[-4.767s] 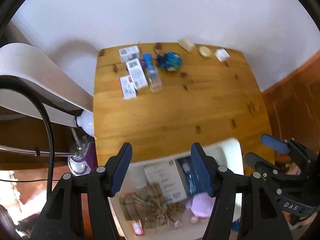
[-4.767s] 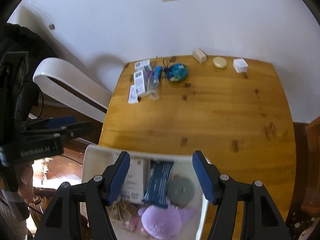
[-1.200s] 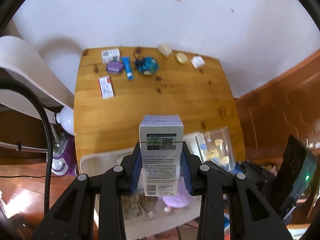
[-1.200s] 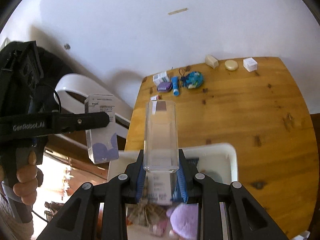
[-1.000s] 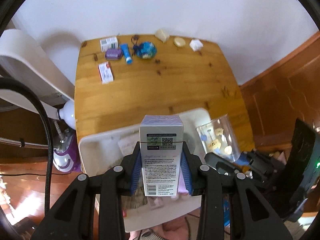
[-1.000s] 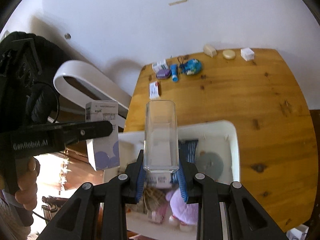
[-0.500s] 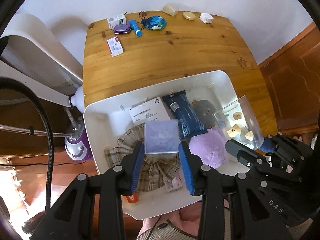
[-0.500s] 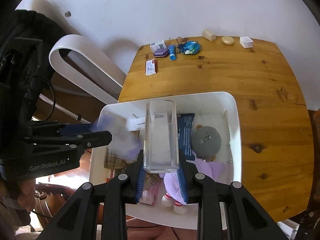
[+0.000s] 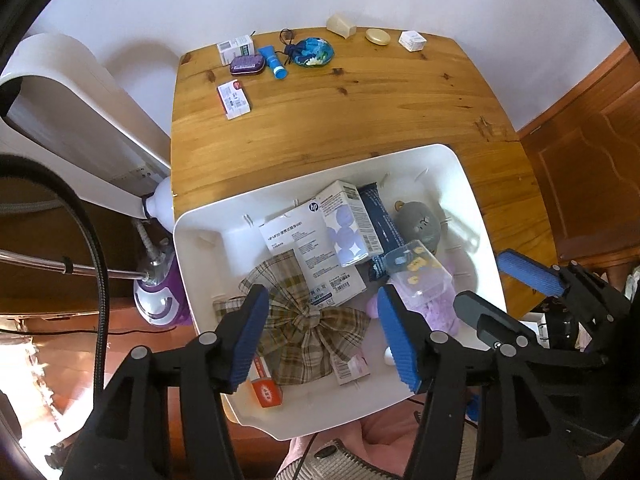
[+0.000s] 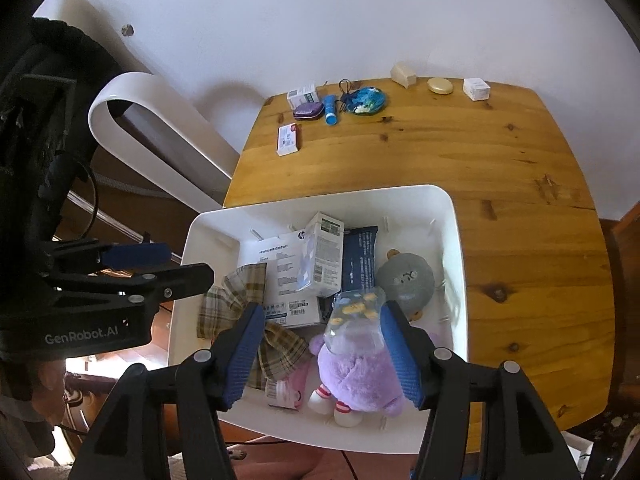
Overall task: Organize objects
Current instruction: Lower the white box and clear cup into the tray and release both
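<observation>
A white bin [image 9: 200,248] [image 10: 416,216] sits at the near edge of the wooden table [image 9: 360,120] [image 10: 440,152]. My left gripper [image 9: 322,320] hangs open above it with nothing between its fingers. A white box with purple dots [image 9: 346,224] [image 10: 324,258] lies in the bin on a larger white HP box [image 9: 296,240]. My right gripper [image 10: 322,332] is open too, just over a clear plastic box [image 10: 356,320] [image 9: 416,276] that rests on a purple plush toy [image 10: 356,372]. Each view shows the other gripper at its side, the right gripper [image 9: 500,288] and the left gripper [image 10: 168,266].
The bin also holds a plaid bow [image 9: 304,320], a dark blue packet [image 10: 358,256] and a grey plush [image 10: 404,280]. Along the table's far edge lie small boxes [image 9: 236,48], a purple case [image 9: 247,66], a blue tube [image 9: 274,62], a blue pouch [image 9: 314,53] and a soap bar [image 9: 341,26]. A white appliance [image 9: 72,108] stands left.
Both grippers have opened over the bin. The white purple-dotted box left the left gripper and the clear box left the right gripper; both now lie in the bin.
</observation>
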The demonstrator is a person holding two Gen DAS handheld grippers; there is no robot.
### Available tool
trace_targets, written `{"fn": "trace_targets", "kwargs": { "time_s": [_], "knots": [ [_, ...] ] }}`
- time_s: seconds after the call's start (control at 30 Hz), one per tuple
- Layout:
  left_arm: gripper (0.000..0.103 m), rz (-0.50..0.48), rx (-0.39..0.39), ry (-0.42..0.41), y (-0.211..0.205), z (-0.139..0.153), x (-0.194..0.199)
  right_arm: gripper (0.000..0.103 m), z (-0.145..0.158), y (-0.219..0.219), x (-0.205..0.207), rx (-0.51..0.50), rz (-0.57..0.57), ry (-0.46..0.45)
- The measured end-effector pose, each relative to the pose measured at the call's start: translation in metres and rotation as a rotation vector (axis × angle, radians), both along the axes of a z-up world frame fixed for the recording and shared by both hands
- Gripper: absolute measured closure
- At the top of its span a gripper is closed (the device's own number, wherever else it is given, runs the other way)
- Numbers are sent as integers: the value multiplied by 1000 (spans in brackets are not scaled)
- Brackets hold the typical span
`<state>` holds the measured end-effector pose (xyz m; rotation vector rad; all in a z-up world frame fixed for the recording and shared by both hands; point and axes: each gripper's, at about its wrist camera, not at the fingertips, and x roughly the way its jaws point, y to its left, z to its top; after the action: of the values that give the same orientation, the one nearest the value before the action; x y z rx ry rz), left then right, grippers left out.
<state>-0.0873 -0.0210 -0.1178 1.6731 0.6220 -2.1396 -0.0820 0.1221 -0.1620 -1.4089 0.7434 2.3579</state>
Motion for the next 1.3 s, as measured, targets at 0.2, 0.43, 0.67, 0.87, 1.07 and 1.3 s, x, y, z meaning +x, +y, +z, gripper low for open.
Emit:
{"fn": "trace_targets", "kwargs": {
  "time_s": [0.2, 0.43, 0.67, 0.87, 1.07, 1.3],
  "knots": [
    [42, 0, 3, 12, -2, 4, 1, 42, 2, -1, -1, 5, 1, -1],
    [42, 0, 4, 24, -2, 7, 3, 42, 4, -4, -5, 9, 12, 0],
    [42, 5, 9, 21, -3, 8, 5, 42, 3, -6, -7, 4, 19, -1],
    [42, 4, 13, 19, -2, 7, 6, 42, 3, -6, -7, -1, 20, -1],
    [42, 1, 12, 25, -1, 8, 5, 42, 4, -6, -6, -1, 19, 3],
    [42, 1, 14, 34, 1, 11, 5, 42, 4, -6, -5, -1, 19, 3]
  ]
}}
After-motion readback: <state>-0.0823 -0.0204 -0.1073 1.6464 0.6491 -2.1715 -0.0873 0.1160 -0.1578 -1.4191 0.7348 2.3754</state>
